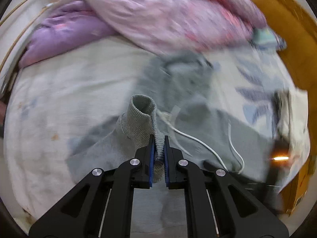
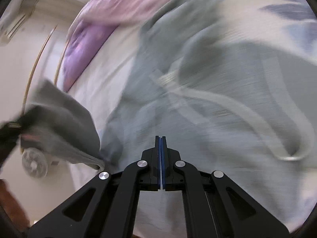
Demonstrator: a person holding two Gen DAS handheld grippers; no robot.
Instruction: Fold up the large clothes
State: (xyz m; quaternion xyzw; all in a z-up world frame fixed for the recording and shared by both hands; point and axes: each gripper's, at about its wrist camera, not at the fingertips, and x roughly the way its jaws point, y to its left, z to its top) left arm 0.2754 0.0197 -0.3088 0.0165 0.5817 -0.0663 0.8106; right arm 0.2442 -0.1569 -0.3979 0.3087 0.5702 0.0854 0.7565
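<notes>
The left gripper point(image 1: 158, 138) is clamped on the ribbed knit cuff point(image 1: 141, 117) of a large grey hooded sweatshirt point(image 1: 208, 123), which lies spread on the pale sheeted bed point(image 1: 59, 99) below a crumpled pink-and-purple quilt point(image 1: 158, 13). Over the sweatshirt's middle, the right gripper point(image 2: 160, 138) has its jaws pressed together on nothing, a white drawcord point(image 2: 237, 107) curling just beyond.

Bedroom: bed point(image 1: 59, 103), purple quilt point(image 1: 65, 37), fan point(image 2: 34, 163).

We see a grey sweatshirt point(image 1: 208, 123) with white drawstring point(image 1: 200, 140), lilac-pink quilt point(image 1: 158, 13), white sheet point(image 1: 69, 99) with blue leaf print.
</notes>
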